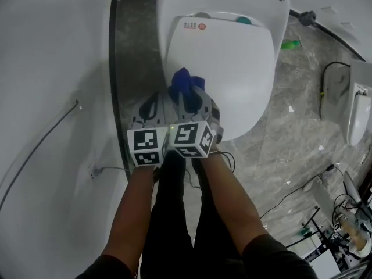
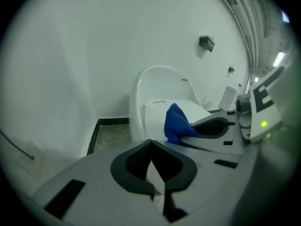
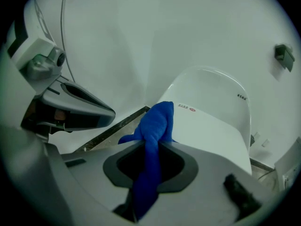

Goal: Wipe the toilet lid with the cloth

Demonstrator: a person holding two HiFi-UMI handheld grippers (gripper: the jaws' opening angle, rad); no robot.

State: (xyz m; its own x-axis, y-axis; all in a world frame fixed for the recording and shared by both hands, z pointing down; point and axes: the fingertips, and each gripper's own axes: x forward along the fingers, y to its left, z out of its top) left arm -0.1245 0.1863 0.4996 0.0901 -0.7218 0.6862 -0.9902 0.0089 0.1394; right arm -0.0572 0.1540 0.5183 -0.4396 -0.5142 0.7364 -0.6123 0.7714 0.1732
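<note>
Now the right gripper (image 3: 151, 145) pinches the blue cloth (image 3: 157, 121) tight between its jaws. The cloth sticks out past the tips, over the near left edge of the closed white toilet lid (image 1: 232, 63). Right beside it, the left gripper (image 2: 151, 144) has its jaws shut together with nothing inside.
</note>
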